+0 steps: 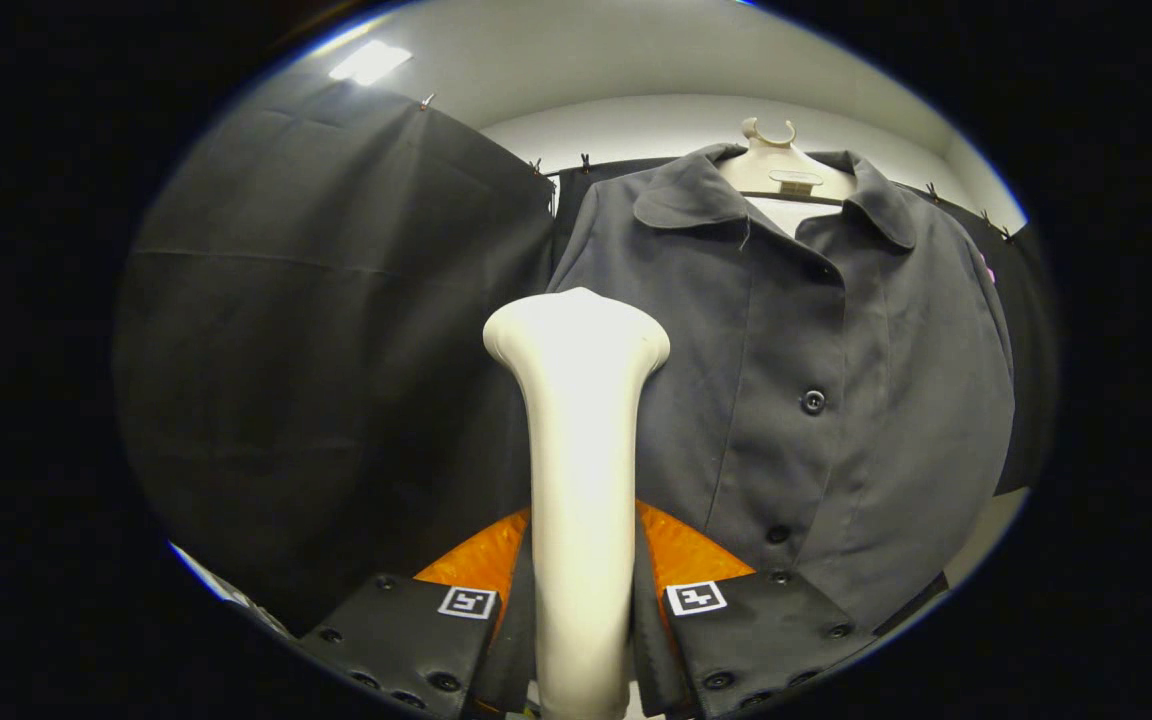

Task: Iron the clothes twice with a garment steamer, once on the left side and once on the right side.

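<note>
Gripper (583, 610): closed on steamer handle, black fingers (406, 630) pressing it from both sides, orange panels visible behind them, a small square marker on top of each finger.
Steamer (581, 440): cream-white, held upright between the fingers, handle narrow at the grip and widening to a broad rounded head above; head level with the lower chest of the shirt, over its outer edge by the sleeve; whether touching the cloth or just short of it, cannot tell.
Shirt (866, 400): dark grey, collared, buttoned down the front, hanging just beyond the steamer and to the side of it; three dark buttons (813, 401) visible down the placket; collar open at the top.
Hanger (784, 170): pale, hook at top, carrying the shirt by the shoulders, showing in the open collar.
Curtain (326, 340): black cloth, clipped along its top edge, hanging beside and behind the shirt.
Ceiling light (369, 62): bright panel above the curtain.
Wall (636, 125): white, behind the hanger.
</note>
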The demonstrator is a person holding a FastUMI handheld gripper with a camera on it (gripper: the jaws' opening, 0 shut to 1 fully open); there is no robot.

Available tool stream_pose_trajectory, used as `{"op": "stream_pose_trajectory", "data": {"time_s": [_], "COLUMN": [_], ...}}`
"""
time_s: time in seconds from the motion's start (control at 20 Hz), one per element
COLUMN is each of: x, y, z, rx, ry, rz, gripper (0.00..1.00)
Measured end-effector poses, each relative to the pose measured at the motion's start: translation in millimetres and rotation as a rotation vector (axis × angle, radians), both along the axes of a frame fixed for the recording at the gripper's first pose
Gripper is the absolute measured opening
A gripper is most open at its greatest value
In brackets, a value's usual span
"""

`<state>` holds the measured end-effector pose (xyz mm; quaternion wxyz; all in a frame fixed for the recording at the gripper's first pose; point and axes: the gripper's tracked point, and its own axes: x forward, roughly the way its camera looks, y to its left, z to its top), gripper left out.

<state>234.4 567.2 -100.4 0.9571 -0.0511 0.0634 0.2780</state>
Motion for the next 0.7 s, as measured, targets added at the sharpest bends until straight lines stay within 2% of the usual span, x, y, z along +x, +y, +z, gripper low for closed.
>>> {"op": "stream_pose_trajectory", "data": {"time_s": [0.7], "x": [-27], "y": [-20], "z": [-57], "rx": [-0.043], "ry": [0.088], "rz": [-0.016], "gripper": [0.48]}}
